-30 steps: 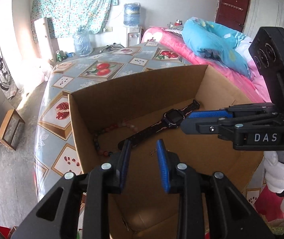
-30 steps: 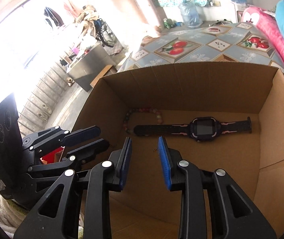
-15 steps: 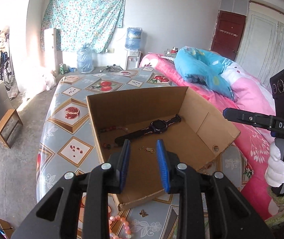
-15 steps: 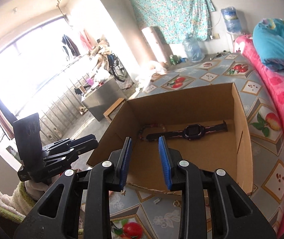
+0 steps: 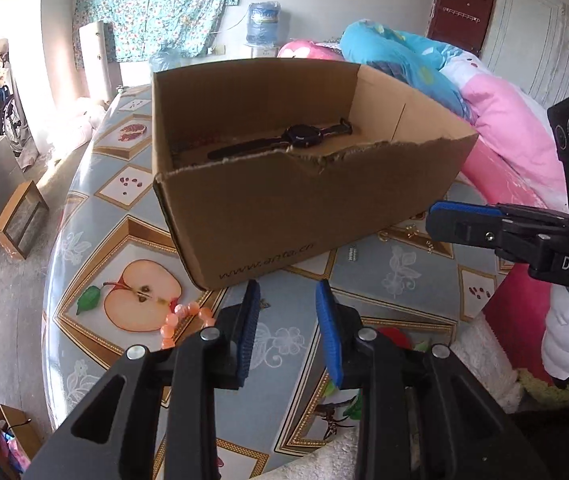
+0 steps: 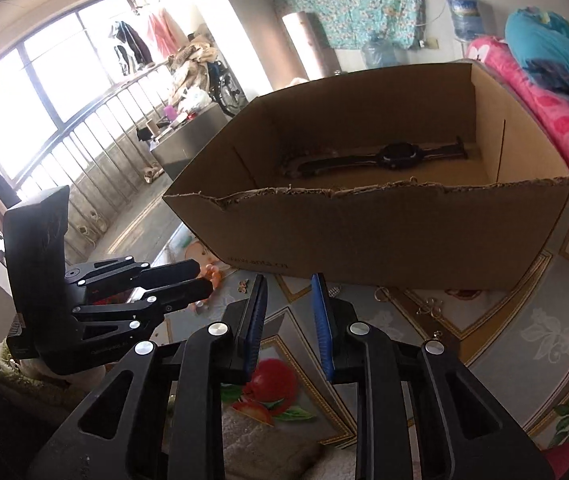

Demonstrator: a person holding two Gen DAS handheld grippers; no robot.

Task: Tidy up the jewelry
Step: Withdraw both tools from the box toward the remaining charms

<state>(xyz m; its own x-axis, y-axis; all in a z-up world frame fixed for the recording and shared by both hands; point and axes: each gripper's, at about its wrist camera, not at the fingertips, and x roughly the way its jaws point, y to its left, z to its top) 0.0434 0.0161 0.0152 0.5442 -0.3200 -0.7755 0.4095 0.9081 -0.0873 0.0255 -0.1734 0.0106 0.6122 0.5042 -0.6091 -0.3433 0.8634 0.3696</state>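
Note:
An open cardboard box [image 5: 284,216] [image 6: 384,236] stands on the fruit-patterned table. A black watch [image 5: 284,140] [image 6: 384,158] lies inside it, with a dark bead bracelet [image 6: 290,162] beside it. My left gripper [image 5: 288,304] is open and empty, low over the table in front of the box. A pink bead bracelet [image 5: 182,320] lies just left of it. My right gripper [image 6: 286,292] is open and empty, also in front of the box. Small gold earrings [image 6: 428,308] and a small spring-like piece [image 5: 353,255] lie on the table by the box.
A bed with pink [image 5: 516,128] and blue bedding [image 5: 396,64] runs along the right of the table. The table edge [image 5: 50,280] drops to the floor on the left. A water dispenser [image 5: 262,28] stands at the back wall.
Both grippers have pulled back out of the box and dropped low to the table in front of it. Both stay open and empty. The watch and bracelet stay in the box.

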